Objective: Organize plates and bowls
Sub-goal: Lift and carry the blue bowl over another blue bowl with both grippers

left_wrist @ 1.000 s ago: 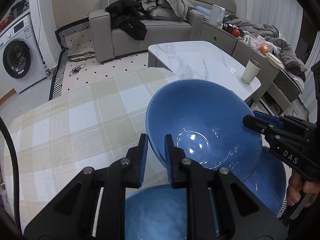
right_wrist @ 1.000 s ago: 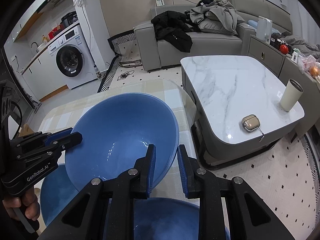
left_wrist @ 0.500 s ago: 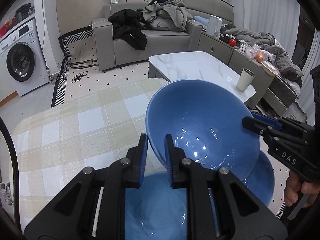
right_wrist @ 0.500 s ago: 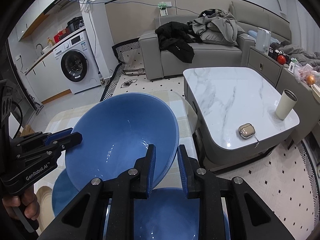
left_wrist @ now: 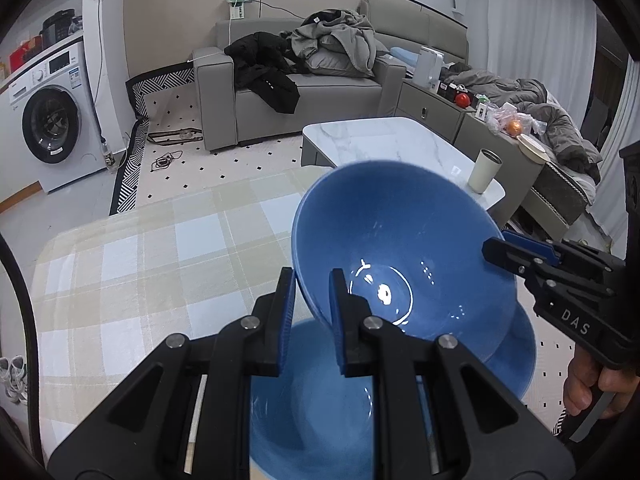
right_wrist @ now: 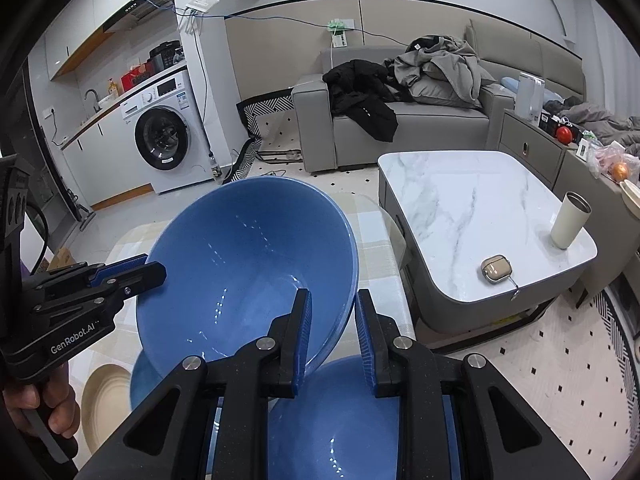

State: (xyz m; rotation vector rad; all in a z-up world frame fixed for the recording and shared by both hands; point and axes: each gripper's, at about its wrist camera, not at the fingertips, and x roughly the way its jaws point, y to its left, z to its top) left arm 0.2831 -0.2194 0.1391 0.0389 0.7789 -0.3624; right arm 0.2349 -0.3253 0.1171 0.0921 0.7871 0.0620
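Both grippers hold one large blue bowl [left_wrist: 400, 240] by opposite rims, raised above the checked tablecloth [left_wrist: 140, 260]. My left gripper [left_wrist: 312, 292] is shut on its near-left rim. My right gripper [right_wrist: 332, 316] is shut on its right rim, and the bowl [right_wrist: 248, 256] shows tilted toward that camera. Two more blue bowls sit below: one [left_wrist: 320, 408] under the left gripper, one [left_wrist: 516, 352] under the held bowl. In the right wrist view, a blue bowl [right_wrist: 344, 420] lies under the right gripper, another [right_wrist: 140, 380] at lower left.
A cream plate [right_wrist: 102, 396] lies on the table at the lower left. A marble coffee table [right_wrist: 472, 216] stands to the right with a cup [right_wrist: 568, 220] and a small case [right_wrist: 496, 268]. A grey sofa and a washing machine stand behind.
Both grippers have lifted the blue bowl higher; the table and the bowls below look farther away. The grips on the rim are unchanged.
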